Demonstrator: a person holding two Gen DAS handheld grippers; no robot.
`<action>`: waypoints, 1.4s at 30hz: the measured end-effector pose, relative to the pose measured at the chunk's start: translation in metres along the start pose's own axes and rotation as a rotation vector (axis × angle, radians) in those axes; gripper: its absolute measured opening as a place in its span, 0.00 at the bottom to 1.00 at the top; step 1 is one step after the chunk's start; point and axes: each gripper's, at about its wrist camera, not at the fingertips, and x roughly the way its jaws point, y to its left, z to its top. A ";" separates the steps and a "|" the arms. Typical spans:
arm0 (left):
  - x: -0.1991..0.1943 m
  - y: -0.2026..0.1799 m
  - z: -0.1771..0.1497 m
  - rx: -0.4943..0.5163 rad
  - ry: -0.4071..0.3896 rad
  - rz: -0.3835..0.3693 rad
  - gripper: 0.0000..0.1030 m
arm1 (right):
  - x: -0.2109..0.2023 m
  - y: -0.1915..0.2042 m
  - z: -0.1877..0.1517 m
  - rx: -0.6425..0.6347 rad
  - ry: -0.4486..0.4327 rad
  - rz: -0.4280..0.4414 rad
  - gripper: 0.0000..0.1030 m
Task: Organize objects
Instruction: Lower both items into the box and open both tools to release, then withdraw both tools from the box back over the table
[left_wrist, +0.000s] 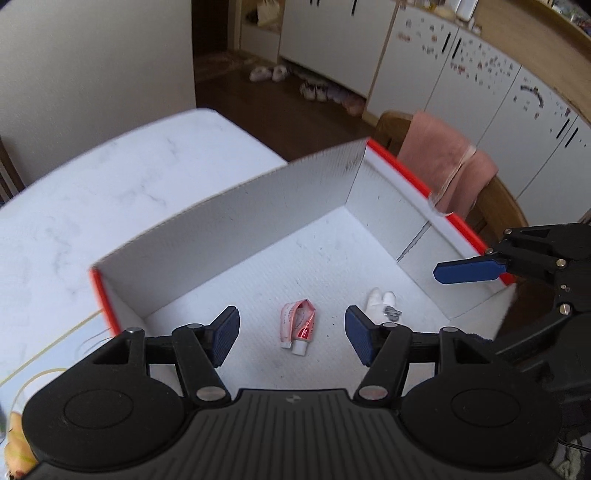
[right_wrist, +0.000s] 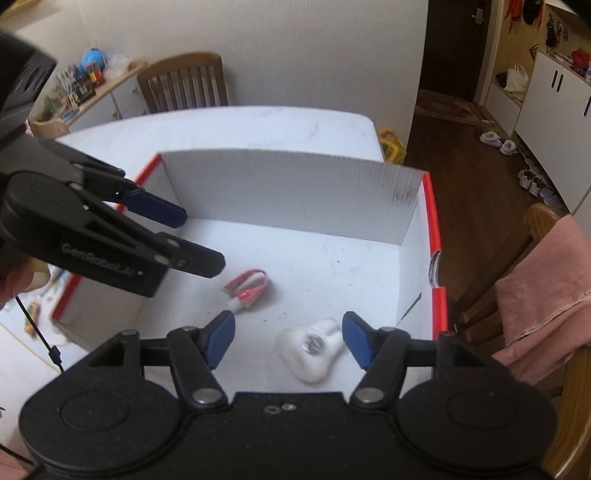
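Below, red tube (left_wrist: 298, 329) under open left gripper (left_wrist: 290, 338), white holder (right_wrist: 313, 349) under open right gripper (right_wrist: 288, 341)

Box (left_wrist: 236, 218): white corrugated cardboard, matt, ribbed walls, scuffed with dark specks, orange outside. Desk (left_wrist: 110, 184): smooth white marble-look top, faint grey veins. Tube (left_wrist: 298, 326): crumpled glossy pink-red plastic with a white cap. White item (right_wrist: 312, 349): smooth plastic with a shiny metal centre. Left gripper (left_wrist: 291, 334): matt black plastic, metal pins, blue ribbed pads. Towel (left_wrist: 443, 162): pink cloth. Chair (right_wrist: 184, 85): varnished wood.

Soft even daylight, faint shadows, slight motion blur, fisheye-bent edges.
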 end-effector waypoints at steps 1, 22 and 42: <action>-0.008 0.000 -0.003 -0.002 -0.017 0.002 0.60 | -0.006 0.001 0.000 0.006 -0.009 0.006 0.63; -0.117 0.028 -0.088 -0.093 -0.236 0.071 0.81 | -0.053 0.066 -0.017 0.058 -0.133 0.048 0.77; -0.179 0.152 -0.209 -0.351 -0.265 0.343 1.00 | -0.020 0.208 -0.018 -0.038 -0.101 0.091 0.79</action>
